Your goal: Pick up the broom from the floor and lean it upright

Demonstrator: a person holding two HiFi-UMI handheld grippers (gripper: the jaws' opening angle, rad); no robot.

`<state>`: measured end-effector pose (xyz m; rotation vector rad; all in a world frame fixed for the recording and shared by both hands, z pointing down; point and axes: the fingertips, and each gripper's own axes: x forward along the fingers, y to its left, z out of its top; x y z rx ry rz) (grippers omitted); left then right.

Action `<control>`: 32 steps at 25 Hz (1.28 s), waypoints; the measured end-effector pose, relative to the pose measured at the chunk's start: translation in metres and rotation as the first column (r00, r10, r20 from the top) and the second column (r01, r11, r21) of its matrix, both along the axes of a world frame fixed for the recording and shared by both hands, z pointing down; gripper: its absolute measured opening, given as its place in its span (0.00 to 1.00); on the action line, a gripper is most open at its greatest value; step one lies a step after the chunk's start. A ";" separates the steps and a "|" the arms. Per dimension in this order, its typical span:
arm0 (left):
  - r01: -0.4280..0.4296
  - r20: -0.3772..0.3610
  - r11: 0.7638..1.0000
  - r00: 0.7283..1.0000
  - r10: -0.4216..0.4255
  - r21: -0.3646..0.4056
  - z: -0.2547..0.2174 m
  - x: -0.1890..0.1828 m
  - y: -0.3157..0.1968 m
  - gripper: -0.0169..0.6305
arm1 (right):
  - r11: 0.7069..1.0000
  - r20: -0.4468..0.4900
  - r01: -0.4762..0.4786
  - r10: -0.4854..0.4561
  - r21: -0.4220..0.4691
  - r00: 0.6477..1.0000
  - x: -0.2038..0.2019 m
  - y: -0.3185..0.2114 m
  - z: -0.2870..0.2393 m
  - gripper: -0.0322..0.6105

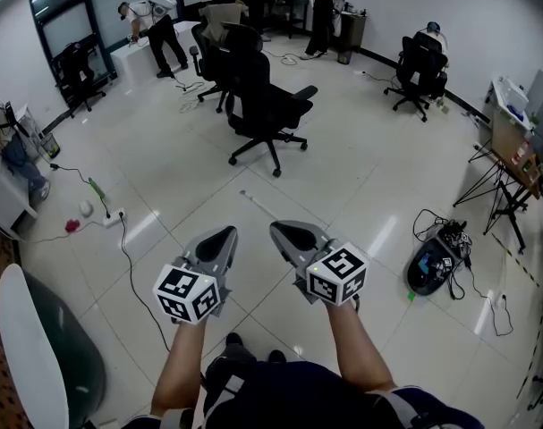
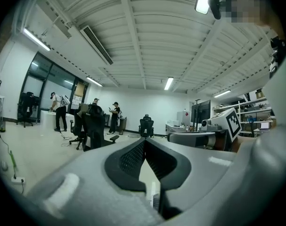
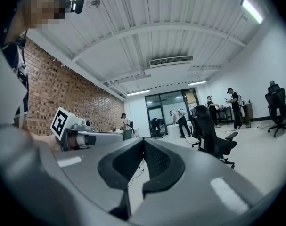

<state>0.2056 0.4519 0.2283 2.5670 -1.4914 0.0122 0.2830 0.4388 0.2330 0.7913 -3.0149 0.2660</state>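
Note:
A thin pale stick (image 1: 258, 206), possibly the broom's handle, lies on the tiled floor just beyond both grippers; its head I cannot make out. My left gripper (image 1: 226, 233) is held level above the floor, jaws closed tip to tip with nothing between them. My right gripper (image 1: 284, 229) hangs beside it, likewise shut and empty. In the left gripper view the left gripper (image 2: 143, 141) points across the room toward the chairs. In the right gripper view the right gripper (image 3: 143, 140) points toward the glass wall. Neither touches the stick.
A black office chair (image 1: 267, 105) stands ahead on the floor. A power strip with cable (image 1: 115, 214) and a green object (image 1: 98, 192) lie at left. A black bag with cables (image 1: 434, 264) and a tripod stand (image 1: 502, 190) are at right. Several people work at the back.

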 end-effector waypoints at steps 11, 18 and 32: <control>-0.006 -0.020 0.999 1.000 0.005 -0.049 0.039 -0.049 -0.070 0.03 | 0.999 -0.077 -0.032 0.029 -0.042 0.997 -0.037 -0.068 0.029 0.06; -0.049 -0.039 0.998 0.998 0.047 -0.047 0.051 -0.106 -0.142 0.03 | 0.995 -0.142 -0.080 0.072 -0.053 0.987 -0.089 -0.136 0.040 0.06; -0.119 -0.086 0.986 0.990 0.110 -0.118 0.094 -0.176 -0.224 0.03 | 0.987 -0.219 -0.126 0.102 -0.101 0.970 -0.165 -0.209 0.070 0.06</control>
